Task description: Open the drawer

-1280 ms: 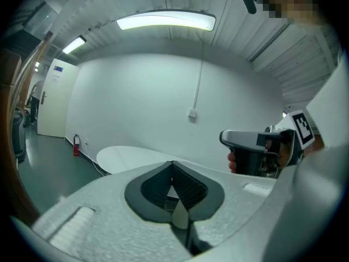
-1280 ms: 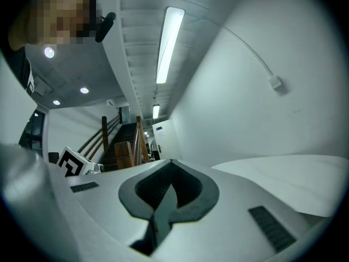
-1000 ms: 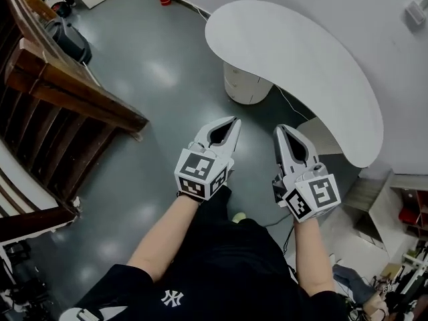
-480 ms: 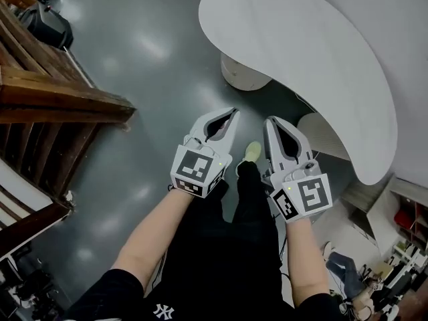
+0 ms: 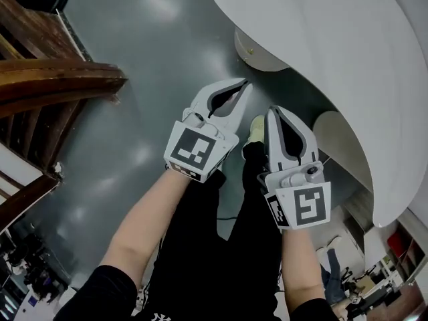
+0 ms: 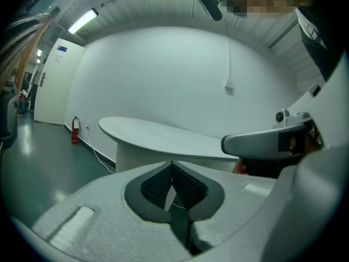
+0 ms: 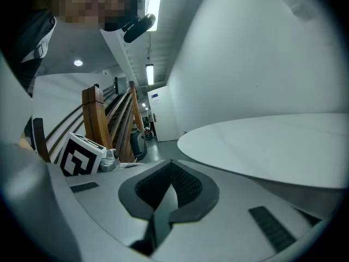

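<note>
Under the curved white table top (image 5: 334, 52) stands a white drawer pedestal (image 5: 257, 53), mostly hidden by the top; a small knob shows on its front. In the left gripper view the pedestal (image 6: 136, 158) sits below the table top (image 6: 163, 138). My left gripper (image 5: 245, 84) is held over the grey floor, short of the pedestal, jaws shut with nothing between them (image 6: 172, 162). Beside it, my right gripper (image 5: 273, 111) points at the table's edge, also shut and empty (image 7: 170, 161). Neither touches the pedestal.
A dark wooden stair railing (image 5: 60, 79) runs along the left. The person's black-clad legs and a pale shoe (image 5: 256, 127) are below the grippers. A second white support (image 5: 341, 149) stands under the table at right. A red fire extinguisher (image 6: 74, 131) stands by the far wall.
Both grippers have sunk and gone forward together toward the table. The table top and pedestal now fill more of the head view. The jaws have stayed shut.
</note>
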{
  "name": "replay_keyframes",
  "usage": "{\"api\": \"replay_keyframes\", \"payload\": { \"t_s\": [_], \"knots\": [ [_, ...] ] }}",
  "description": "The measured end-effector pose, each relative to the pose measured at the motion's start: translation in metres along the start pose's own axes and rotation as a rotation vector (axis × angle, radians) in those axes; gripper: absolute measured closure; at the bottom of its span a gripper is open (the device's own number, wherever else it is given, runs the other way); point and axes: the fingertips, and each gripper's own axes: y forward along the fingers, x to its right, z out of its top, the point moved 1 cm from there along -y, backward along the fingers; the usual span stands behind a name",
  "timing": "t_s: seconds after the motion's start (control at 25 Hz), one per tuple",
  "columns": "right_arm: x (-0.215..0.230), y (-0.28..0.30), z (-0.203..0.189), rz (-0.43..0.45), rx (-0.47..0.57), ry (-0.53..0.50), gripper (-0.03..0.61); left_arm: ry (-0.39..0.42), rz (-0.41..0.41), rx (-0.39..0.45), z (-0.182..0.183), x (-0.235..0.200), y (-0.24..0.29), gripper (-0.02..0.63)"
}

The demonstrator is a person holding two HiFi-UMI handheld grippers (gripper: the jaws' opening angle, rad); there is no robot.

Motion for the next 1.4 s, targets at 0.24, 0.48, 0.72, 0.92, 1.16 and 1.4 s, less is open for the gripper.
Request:
{"api": "replay_keyframes", "payload": {
  "t_s": [0.24,0.48,0.72,0.92,1.16,1.4],
  "knots": [
    [0.035,0.048,-0.069,-0.022,0.006,0.051,0.563,0.008,0.024,0.011,-0.068,-0.041,0.058,0.604],
    [0.056,0.074,-0.097,-0.006,0.002,0.057,0.563,0.036,0.041,0.000,-0.098,-0.067,0.105,0.603],
    [0.059,0.084,-0.106,0.020,0.006,0.055,0.563,0.054,0.061,0.015,-0.102,-0.086,0.131,0.508],
    [0.061,0.084,-0.112,0.032,0.007,0.051,0.563,0.090,0.063,0.003,-0.112,-0.089,0.149,0.480],
    [0.067,0.083,-0.119,0.022,-0.005,0.055,0.563,0.083,0.052,-0.024,-0.122,-0.096,0.161,0.479],
    [0.067,0.080,-0.123,0.016,-0.010,0.055,0.563,0.084,0.061,-0.016,-0.123,-0.098,0.166,0.482]
  ]
}}
